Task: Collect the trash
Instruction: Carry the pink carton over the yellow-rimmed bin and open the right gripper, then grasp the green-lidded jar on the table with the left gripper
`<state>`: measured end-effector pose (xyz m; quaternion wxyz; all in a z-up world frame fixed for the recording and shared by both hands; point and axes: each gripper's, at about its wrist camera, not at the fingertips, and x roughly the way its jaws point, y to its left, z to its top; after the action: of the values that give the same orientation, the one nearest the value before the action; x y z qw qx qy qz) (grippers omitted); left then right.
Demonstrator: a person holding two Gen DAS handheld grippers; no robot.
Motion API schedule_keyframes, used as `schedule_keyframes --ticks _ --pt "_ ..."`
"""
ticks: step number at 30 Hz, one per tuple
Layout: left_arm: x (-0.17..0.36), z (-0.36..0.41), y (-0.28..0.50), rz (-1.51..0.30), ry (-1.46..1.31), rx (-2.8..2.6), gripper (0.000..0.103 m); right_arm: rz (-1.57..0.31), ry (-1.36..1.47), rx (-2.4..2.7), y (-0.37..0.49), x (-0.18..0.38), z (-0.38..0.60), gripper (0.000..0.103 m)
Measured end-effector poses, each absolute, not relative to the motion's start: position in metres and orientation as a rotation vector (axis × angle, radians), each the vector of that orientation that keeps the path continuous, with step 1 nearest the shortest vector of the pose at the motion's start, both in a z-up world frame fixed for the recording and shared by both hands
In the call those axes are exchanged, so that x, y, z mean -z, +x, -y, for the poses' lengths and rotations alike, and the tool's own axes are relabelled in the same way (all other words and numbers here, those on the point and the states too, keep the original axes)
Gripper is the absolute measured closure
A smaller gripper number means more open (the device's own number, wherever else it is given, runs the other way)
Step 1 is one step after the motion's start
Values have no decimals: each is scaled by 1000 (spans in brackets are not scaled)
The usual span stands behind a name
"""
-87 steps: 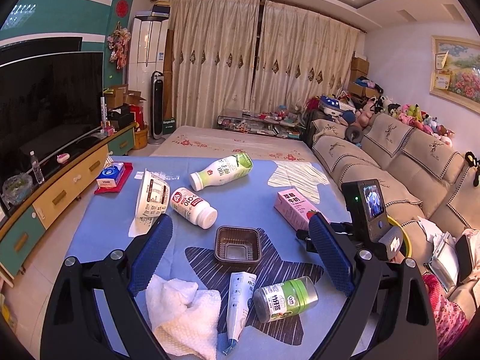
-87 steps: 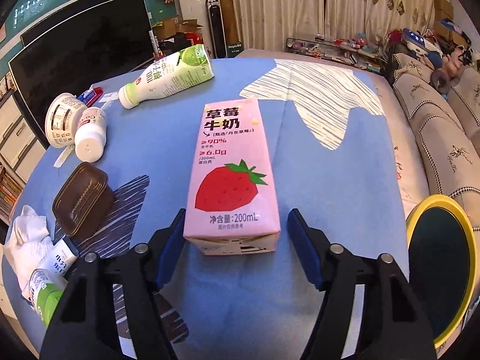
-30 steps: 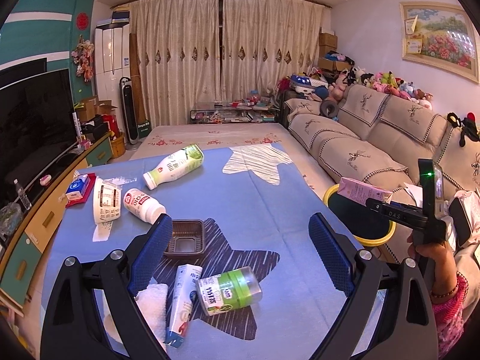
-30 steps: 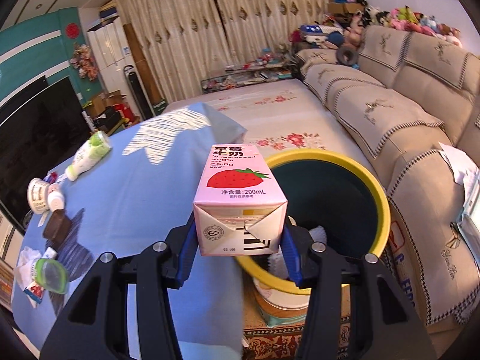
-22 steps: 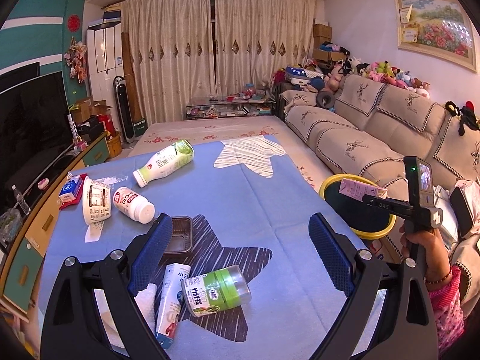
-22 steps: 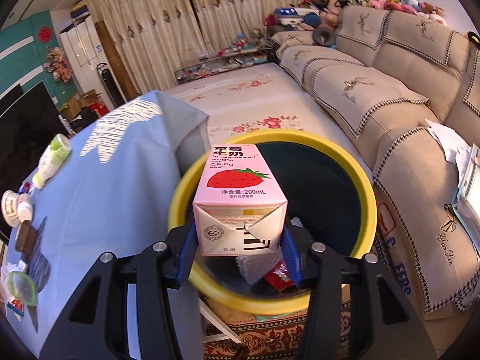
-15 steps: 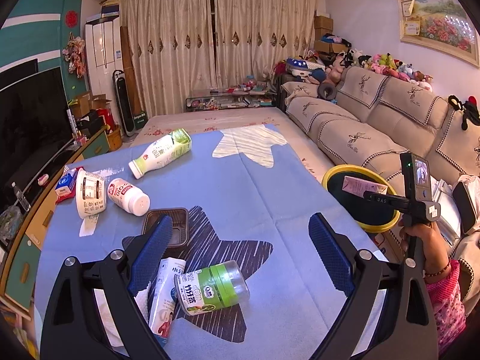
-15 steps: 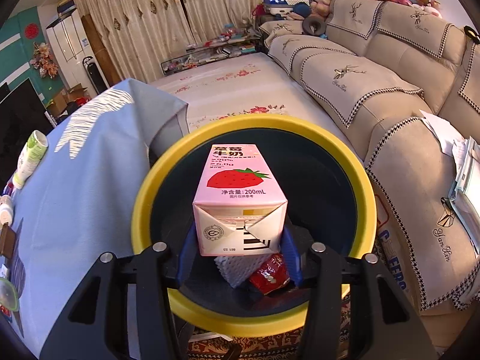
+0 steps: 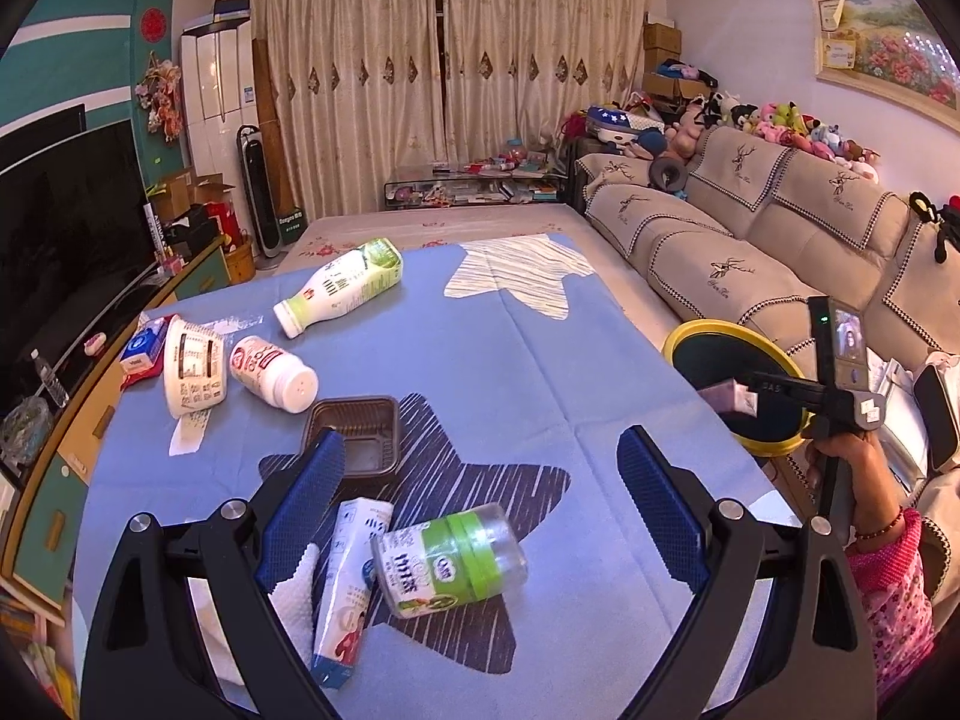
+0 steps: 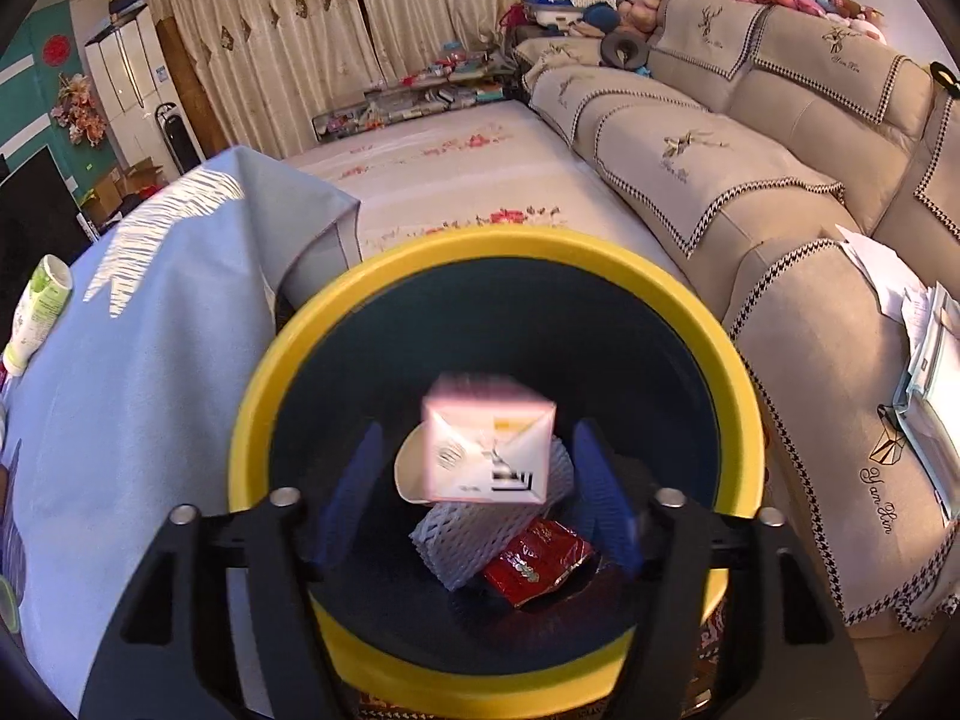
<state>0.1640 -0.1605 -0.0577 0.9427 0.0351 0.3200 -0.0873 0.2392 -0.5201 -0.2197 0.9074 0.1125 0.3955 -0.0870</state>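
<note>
My right gripper (image 10: 480, 492) is open above the yellow-rimmed trash bin (image 10: 264, 396). The pink strawberry milk carton (image 10: 486, 450) is blurred and loose between the spread fingers, over the bin's mouth. White foam netting (image 10: 474, 540) and a red wrapper (image 10: 534, 558) lie inside the bin. My left gripper (image 9: 480, 510) is open and empty above the blue tablecloth (image 9: 492, 360). Below it lie a green-lidded jar (image 9: 447, 558) and a small white carton (image 9: 348, 582). The bin (image 9: 732, 336) and right gripper (image 9: 744, 396) also show at the right.
On the table lie a brown plastic tray (image 9: 354, 432), a white pill bottle (image 9: 273, 372), a paper cup (image 9: 192, 360), a green-white drink bottle (image 9: 342, 288) and a white cloth (image 9: 294, 588). A beige sofa (image 10: 750, 138) stands right of the bin, a TV (image 9: 66, 222) at left.
The right gripper's jaws have spread and let go of the pink carton, which now drops blurred into the bin. The left gripper has moved slightly lower over the table.
</note>
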Motion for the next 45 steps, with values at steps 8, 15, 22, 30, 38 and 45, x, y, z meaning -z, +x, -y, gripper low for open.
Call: schedule_keyframes --ticks 8,15,22,30,38,45 --pt "71 144 153 -695 68 150 12 -770 253 151 196 200 508 34" --pt "99 154 160 -761 68 164 12 -748 260 136 174 193 501 33" --pt "120 157 170 -816 57 130 12 -757 275 117 172 195 496 33" --pt "133 163 180 -828 72 96 12 -761 282 102 173 197 493 33" --pt "138 160 190 -804 84 43 28 -760 290 95 173 197 493 33" --pt "136 162 191 -794 51 94 29 -750 298 94 169 194 494 33"
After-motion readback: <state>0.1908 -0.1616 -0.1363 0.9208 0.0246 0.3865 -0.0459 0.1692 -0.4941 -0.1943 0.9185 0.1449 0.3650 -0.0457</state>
